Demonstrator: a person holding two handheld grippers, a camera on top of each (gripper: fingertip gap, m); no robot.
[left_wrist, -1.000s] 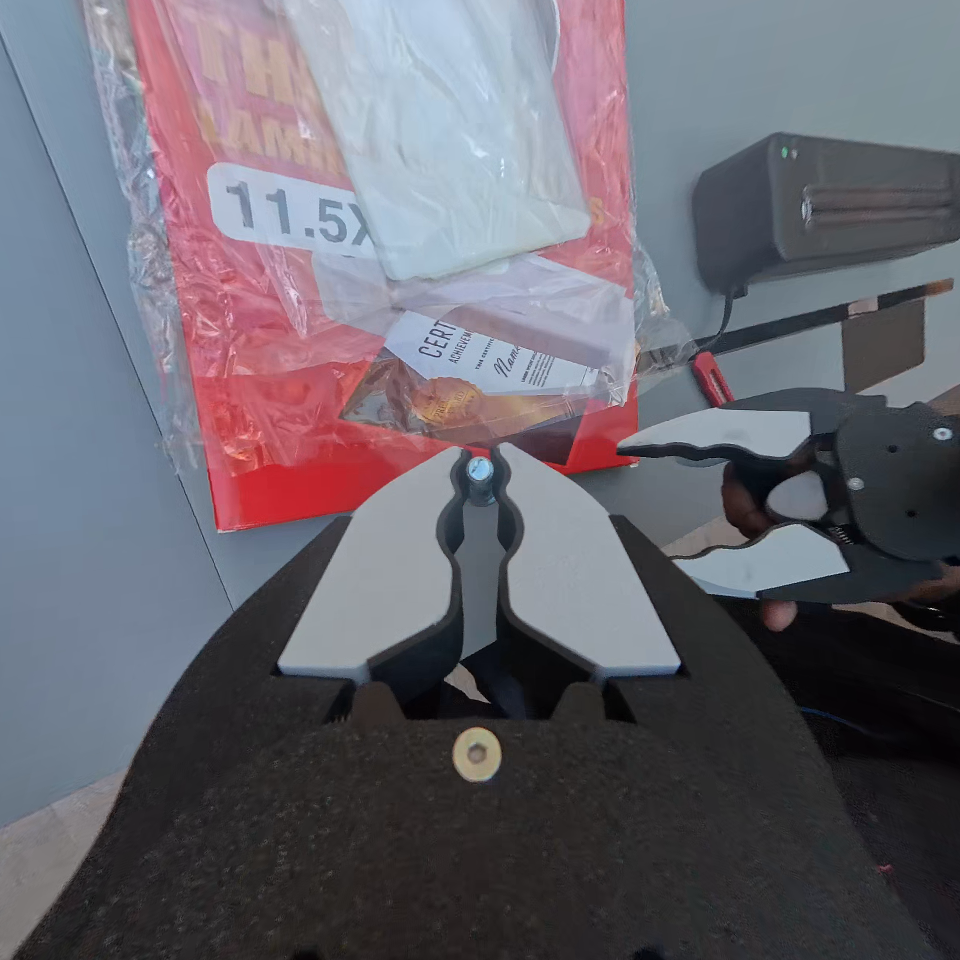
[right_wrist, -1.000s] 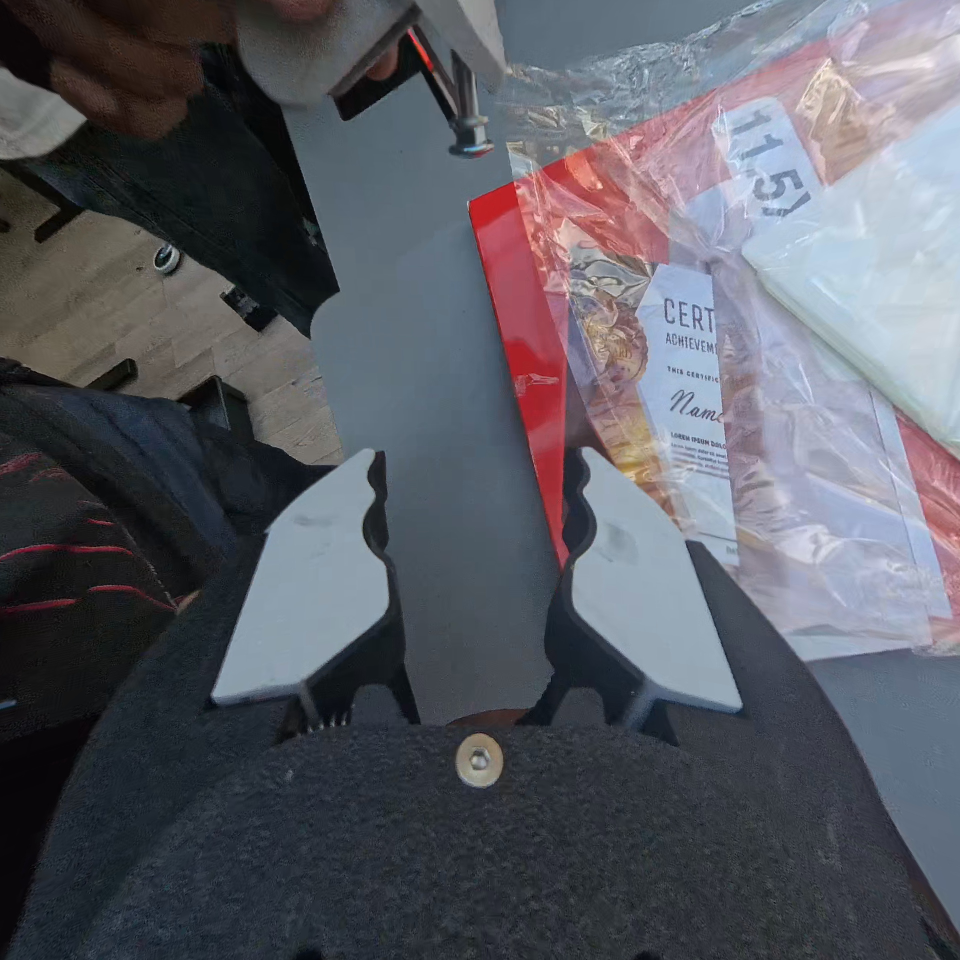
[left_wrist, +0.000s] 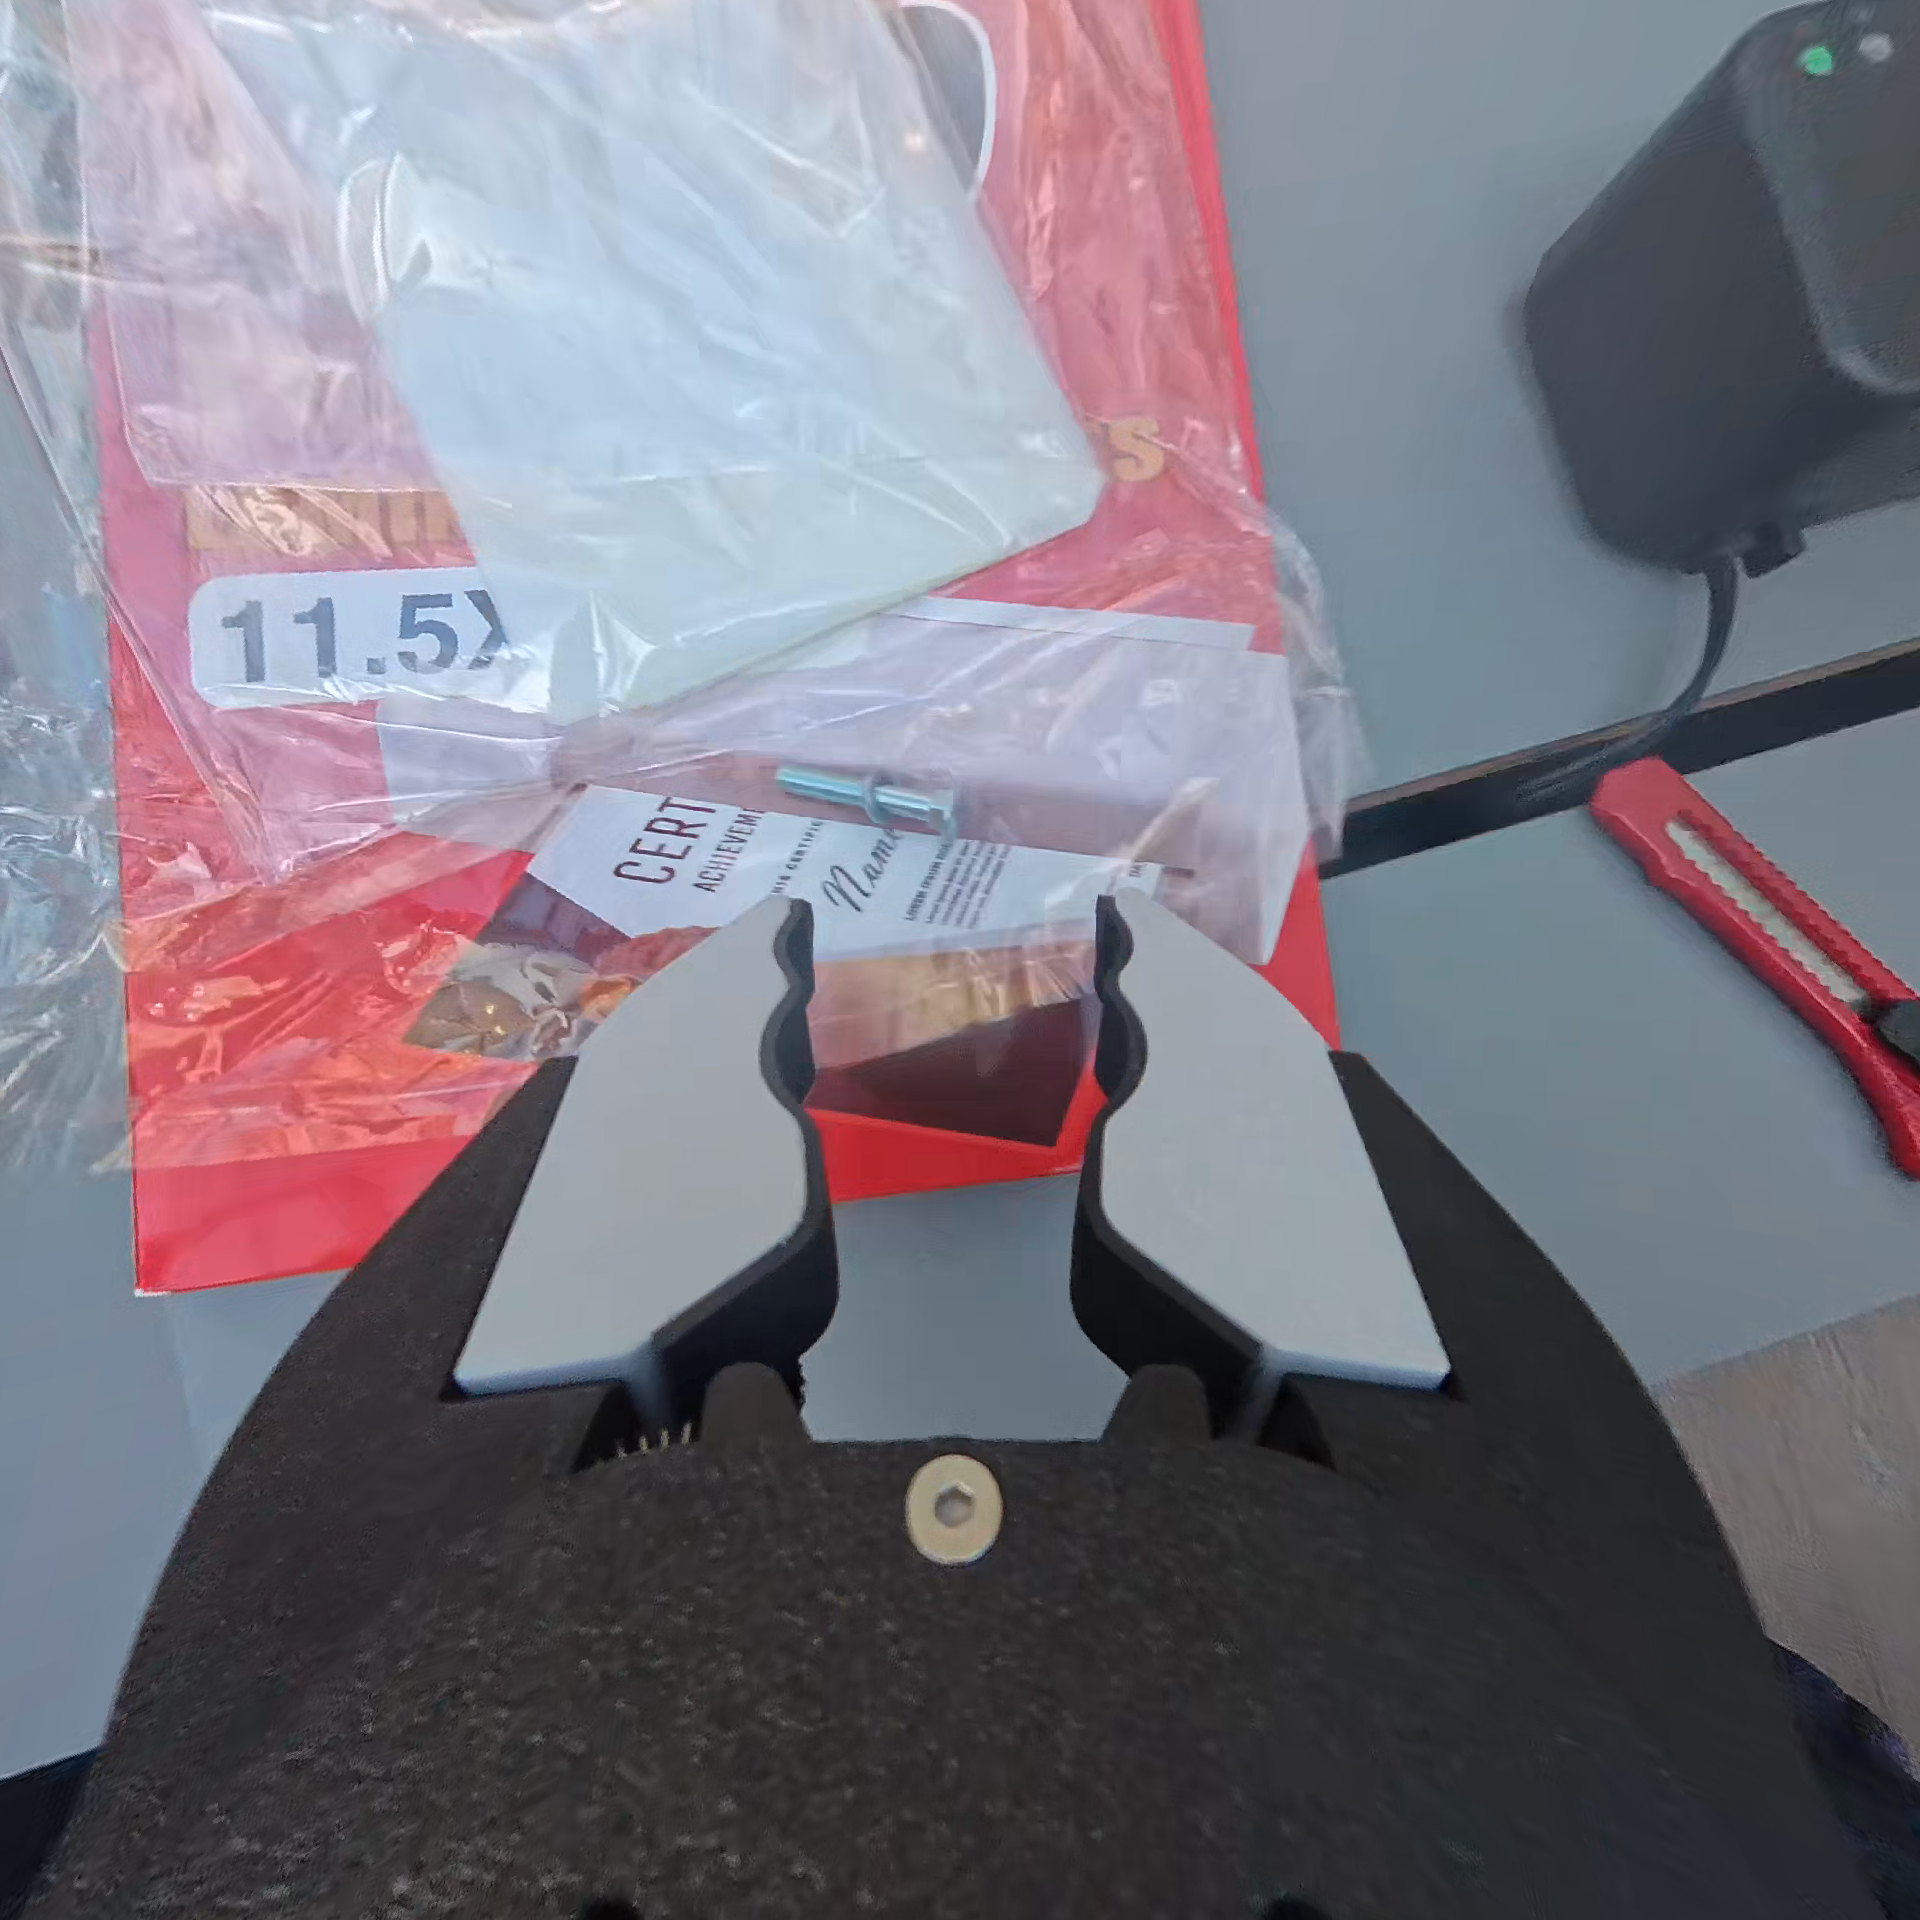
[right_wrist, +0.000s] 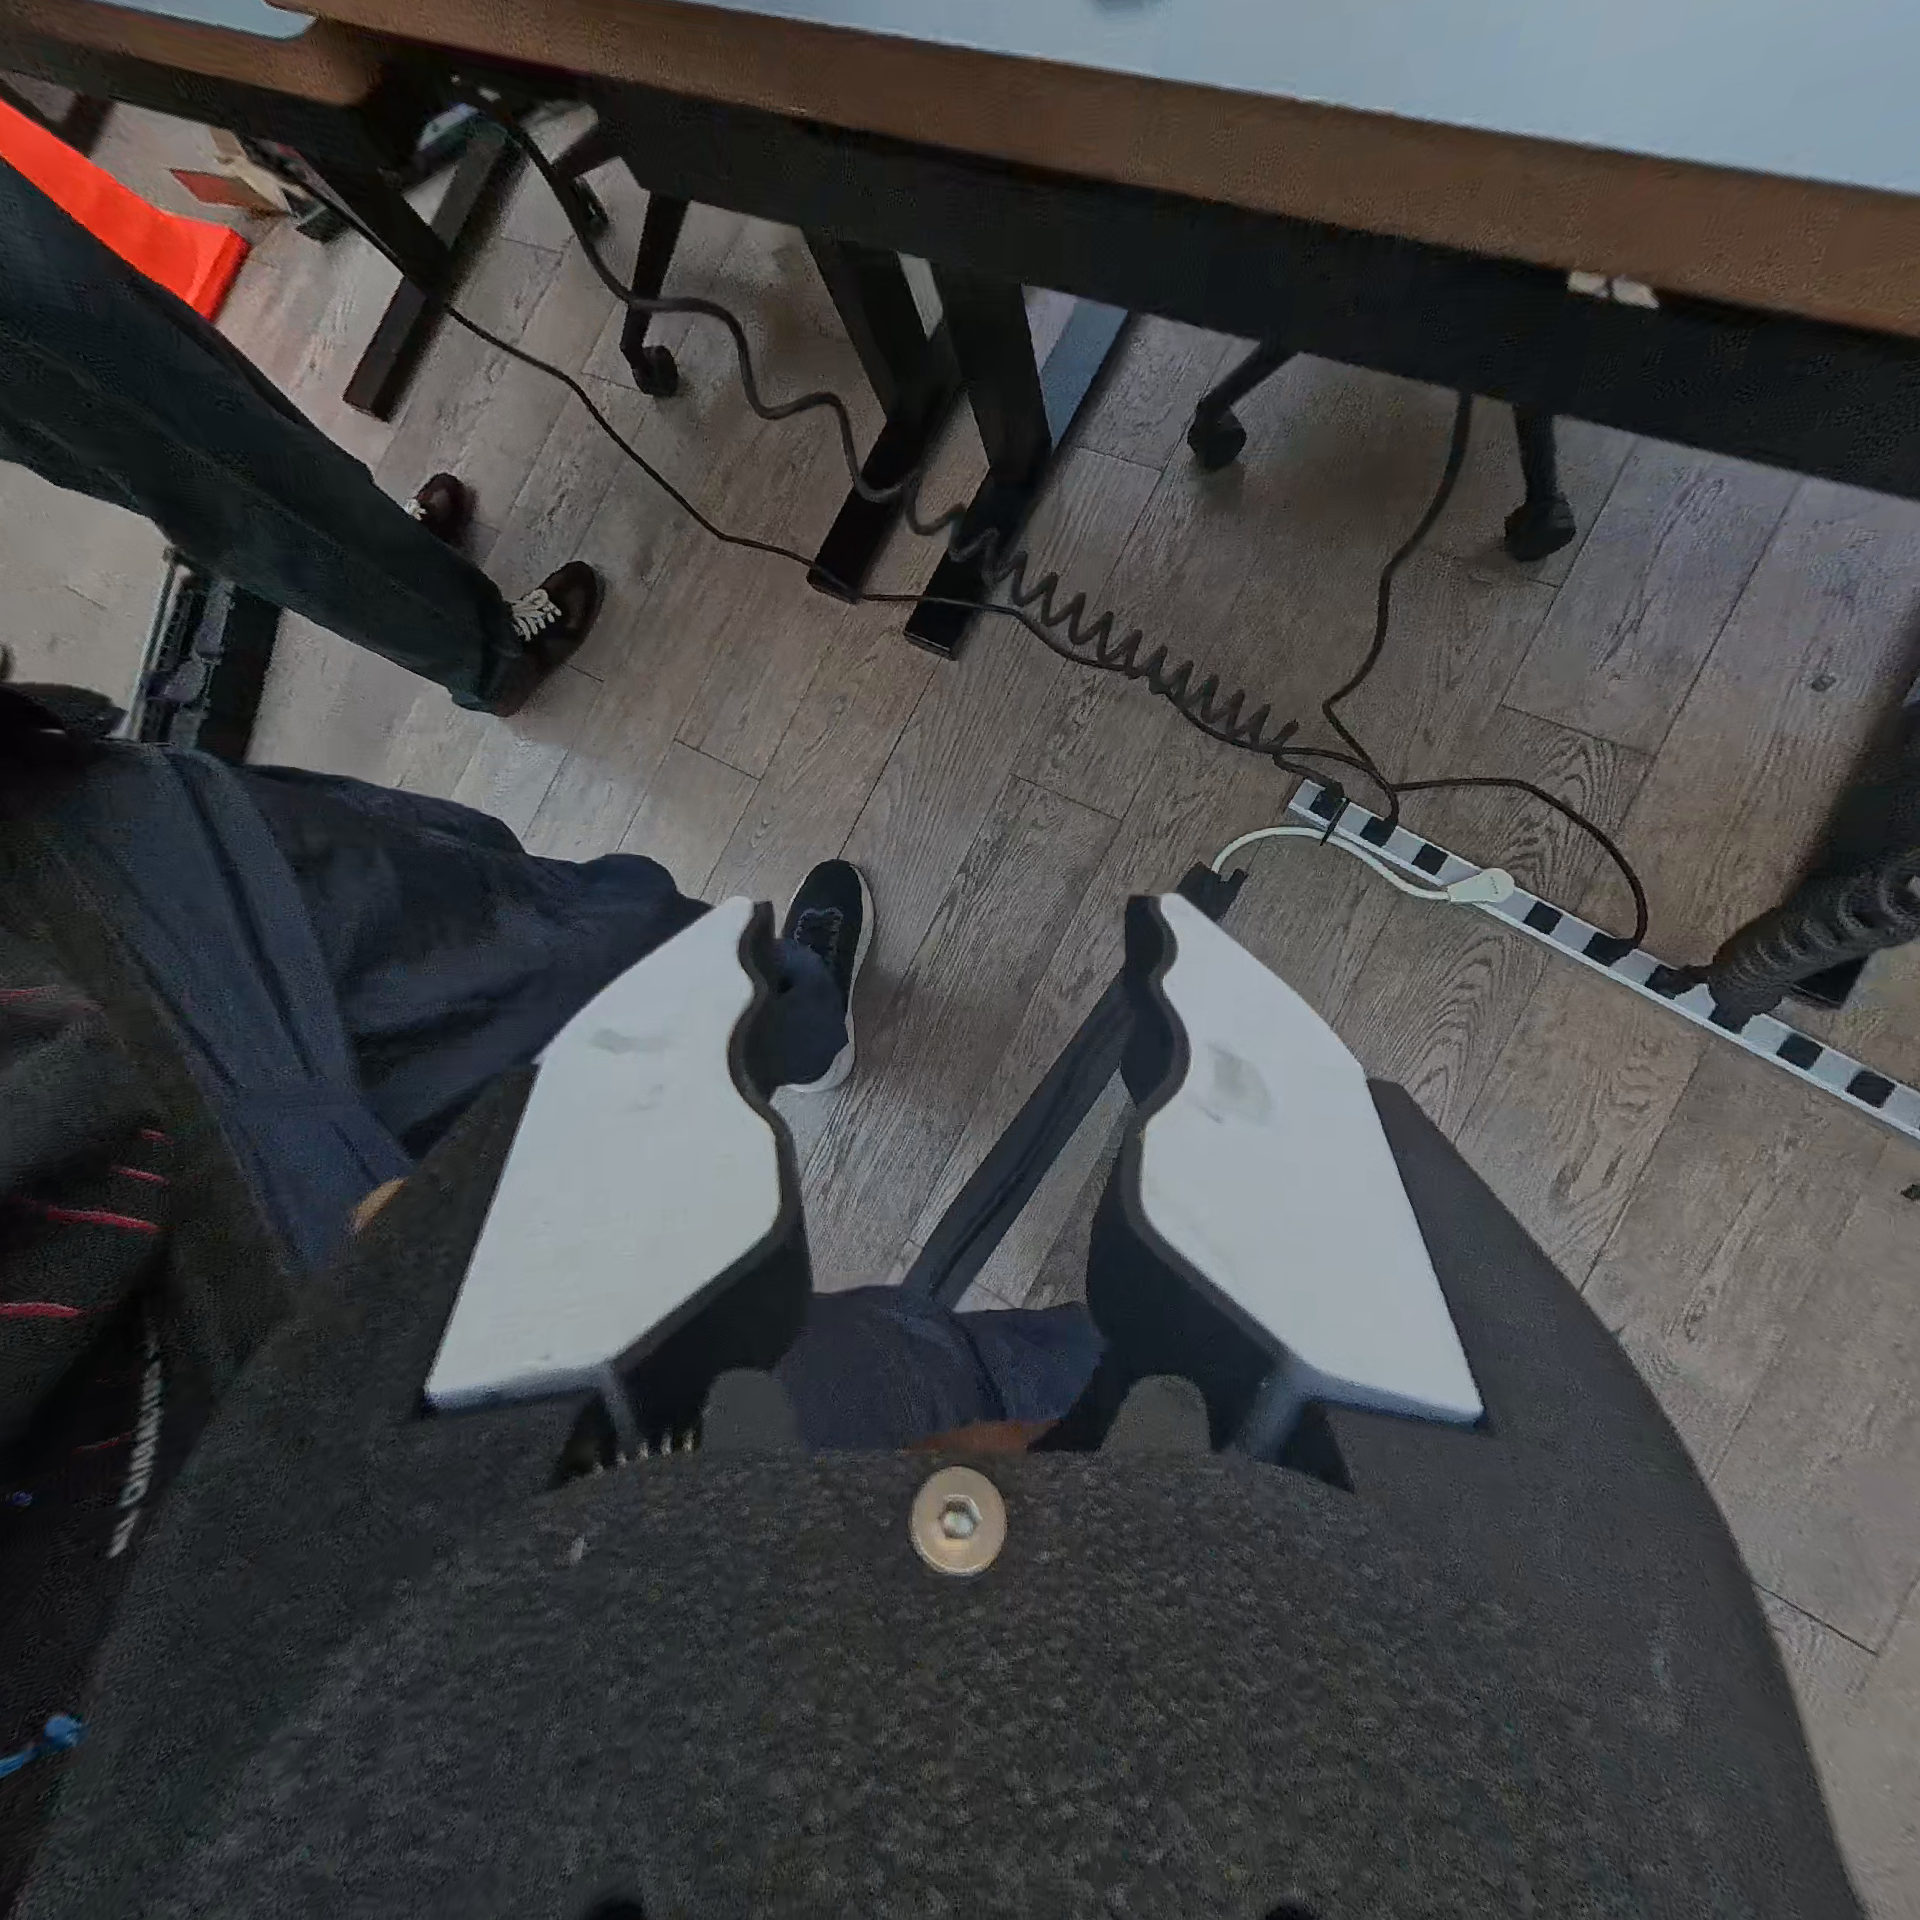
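Hovering over a grey table (left_wrist: 1475, 312), the left gripper (left_wrist: 943, 914) has its fingers spread wide and grips nothing. Just beyond its tips a small bolt (left_wrist: 864, 806) lies on the clear wrap of a red packet (left_wrist: 1039, 1148). A red knife (left_wrist: 1766, 935) and a black box (left_wrist: 1725, 312) sit to the right. The right gripper (right_wrist: 940, 914) is also wide open and empty, pointing down at the wooden floor (right_wrist: 1039, 748), above a dark shoe (right_wrist: 826, 935).
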